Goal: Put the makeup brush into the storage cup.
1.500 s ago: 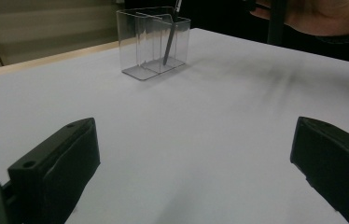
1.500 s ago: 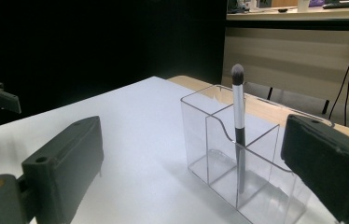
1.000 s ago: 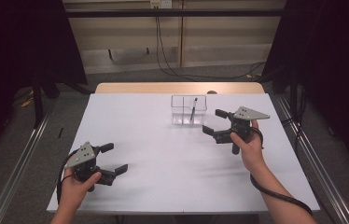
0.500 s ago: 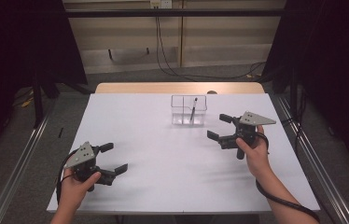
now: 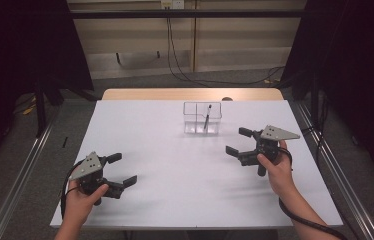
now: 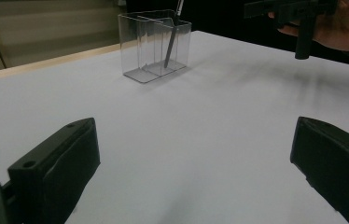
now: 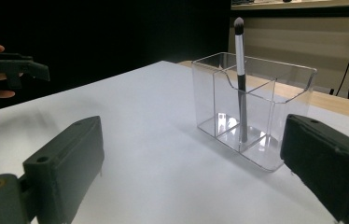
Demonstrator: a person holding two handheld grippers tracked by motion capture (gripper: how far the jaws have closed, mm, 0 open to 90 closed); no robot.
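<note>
A clear plastic organiser (image 5: 202, 119) with compartments stands at the back middle of the white table (image 5: 175, 165). A makeup brush (image 5: 207, 116) leans upright in one compartment, bristles up; the same brush (image 7: 240, 79) is close in the right gripper view. My right gripper (image 5: 238, 140) hovers open to the right of the organiser, jaws pointing left, nothing between them. My left gripper (image 5: 123, 169) rests open near the front left edge, also empty. The organiser (image 6: 154, 44) is far ahead in the left gripper view.
A wooden strip (image 5: 190, 94) borders the table's far edge. Metal rails (image 5: 20, 180) run along both sides on the floor. Cables (image 5: 175, 55) hang at the back wall. A cable (image 5: 305, 220) trails from my right gripper.
My right gripper has drawn back to the right and toward the front, away from the organiser. The left gripper has stayed in place.
</note>
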